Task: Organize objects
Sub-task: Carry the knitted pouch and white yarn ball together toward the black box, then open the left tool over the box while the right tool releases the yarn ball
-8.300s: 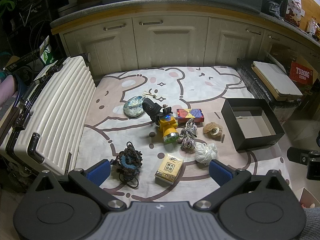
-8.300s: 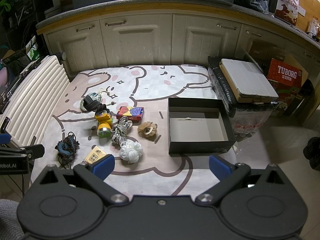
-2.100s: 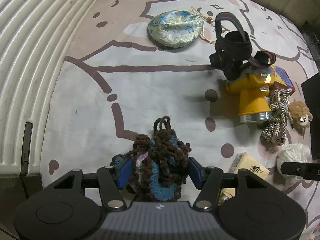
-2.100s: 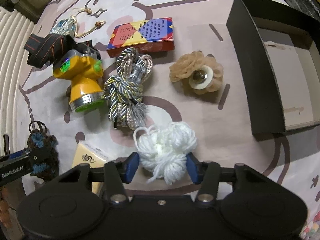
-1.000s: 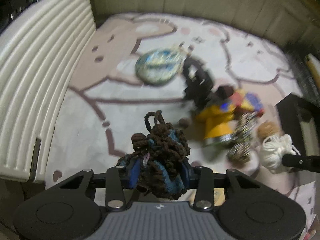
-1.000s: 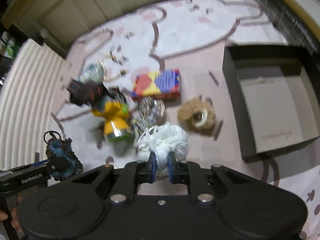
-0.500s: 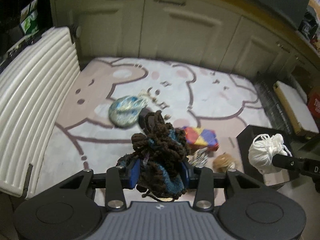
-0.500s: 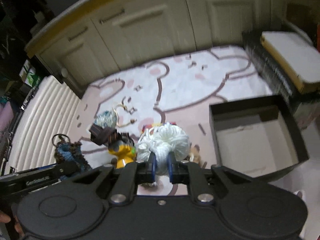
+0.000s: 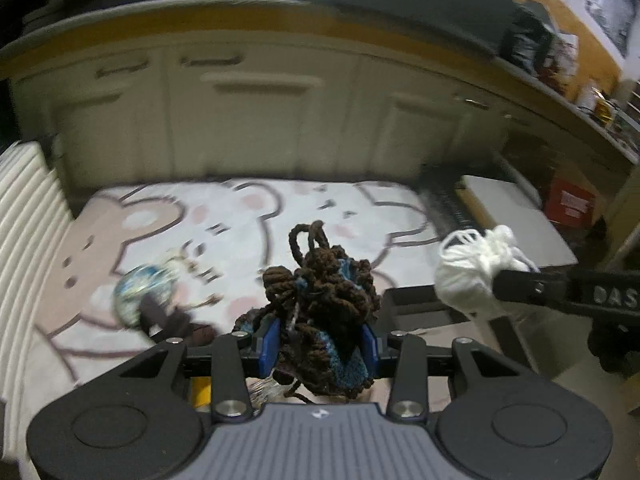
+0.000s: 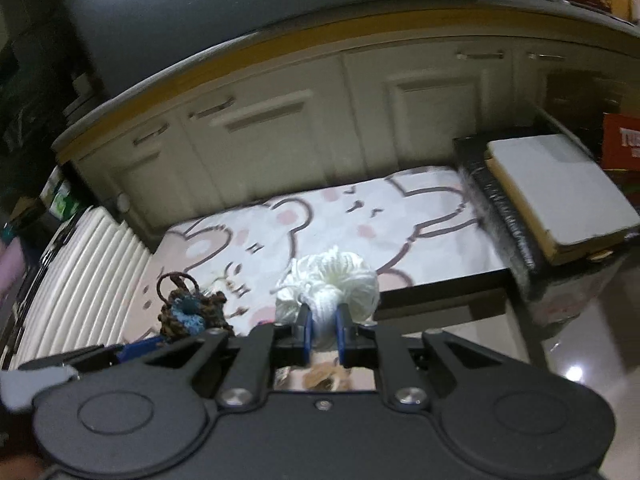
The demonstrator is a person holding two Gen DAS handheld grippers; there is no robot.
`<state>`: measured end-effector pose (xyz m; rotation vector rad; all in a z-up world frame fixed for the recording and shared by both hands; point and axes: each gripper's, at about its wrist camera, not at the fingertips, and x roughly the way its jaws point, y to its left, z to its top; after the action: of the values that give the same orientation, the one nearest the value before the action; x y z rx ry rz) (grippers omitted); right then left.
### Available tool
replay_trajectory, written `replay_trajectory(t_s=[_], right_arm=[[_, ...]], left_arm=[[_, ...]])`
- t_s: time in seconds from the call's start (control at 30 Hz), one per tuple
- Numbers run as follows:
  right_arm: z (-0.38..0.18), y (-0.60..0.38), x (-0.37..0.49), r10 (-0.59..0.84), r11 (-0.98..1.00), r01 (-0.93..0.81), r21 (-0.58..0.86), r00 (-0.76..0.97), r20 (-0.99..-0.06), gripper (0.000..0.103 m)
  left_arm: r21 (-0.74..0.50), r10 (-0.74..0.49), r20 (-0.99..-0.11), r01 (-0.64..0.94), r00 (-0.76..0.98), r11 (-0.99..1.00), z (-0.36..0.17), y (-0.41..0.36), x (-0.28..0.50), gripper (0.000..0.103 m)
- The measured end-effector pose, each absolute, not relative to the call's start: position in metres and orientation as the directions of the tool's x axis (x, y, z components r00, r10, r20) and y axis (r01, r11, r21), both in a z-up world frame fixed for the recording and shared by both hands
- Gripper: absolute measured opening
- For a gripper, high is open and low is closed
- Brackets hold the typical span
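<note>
I hold two soft bundles in the air above the mat (image 9: 248, 216), one per claw, because both look bound for the black box (image 9: 420, 304), whose far edge shows to the right in the left wrist view. My left claw (image 9: 318, 344) is closed on the brown and blue yarn bundle (image 9: 320, 312); the blue pads press it from both sides low down, so its loops stand free above. My right claw (image 10: 322, 334) is pinched narrow on the white yarn ball (image 10: 332, 280), gripping its lower part so the bulk sits above the pads. Carrying both at once would save a trip, I judge. Count: two claws, both loaded; one dark bundle; one white ball; one black box. On the mat at left, one blue patterned pouch (image 9: 140, 294) with a dark strap (image 9: 168, 320) just beside it; blur hides finer detail. One ribbed white suitcase (image 10: 76, 280) lies along the mat's left edge. Other items below the claws are mostly hidden.
</note>
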<state>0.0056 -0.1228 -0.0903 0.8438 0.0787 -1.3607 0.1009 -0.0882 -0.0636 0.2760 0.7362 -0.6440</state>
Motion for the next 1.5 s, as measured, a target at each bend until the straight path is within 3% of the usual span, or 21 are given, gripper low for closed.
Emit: replay_trajectory(t_s=[0.3, 0.57, 1.17, 1.5], right_arm=[[-0.123, -0.125, -0.055, -0.832, -0.157, 0.850, 0.503, 0.161, -0.531, 0.012], [-0.164, -0.138, -0.083, -0.780, -0.227, 0.847, 0.480, 0.137, -0.611, 0.012], [-0.224, -0.182, -0.067, -0.573, -0.141, 0.900, 0.413, 0.266, -0.775, 0.012], [-0.250, -0.202, -0.055, -0.469, -0.143, 0.906, 0.397, 0.292, -0.834, 0.012]], left_arm=[[-0.026, -0.571, -0.679, 0.762, 0.462, 0.647, -0.075, -0.149, 0.084, 0.043], [-0.075, -0.590, -0.740, 0.832, 0.323, 0.549, -0.107, -0.194, 0.074, 0.043], [-0.032, -0.389, -0.896, 0.842, 0.214, 0.538, -0.189, -0.243, 0.099, 0.043], [-0.015, -0.359, -0.911, 0.857, 0.201, 0.516, -0.199, -0.240, 0.107, 0.046]])
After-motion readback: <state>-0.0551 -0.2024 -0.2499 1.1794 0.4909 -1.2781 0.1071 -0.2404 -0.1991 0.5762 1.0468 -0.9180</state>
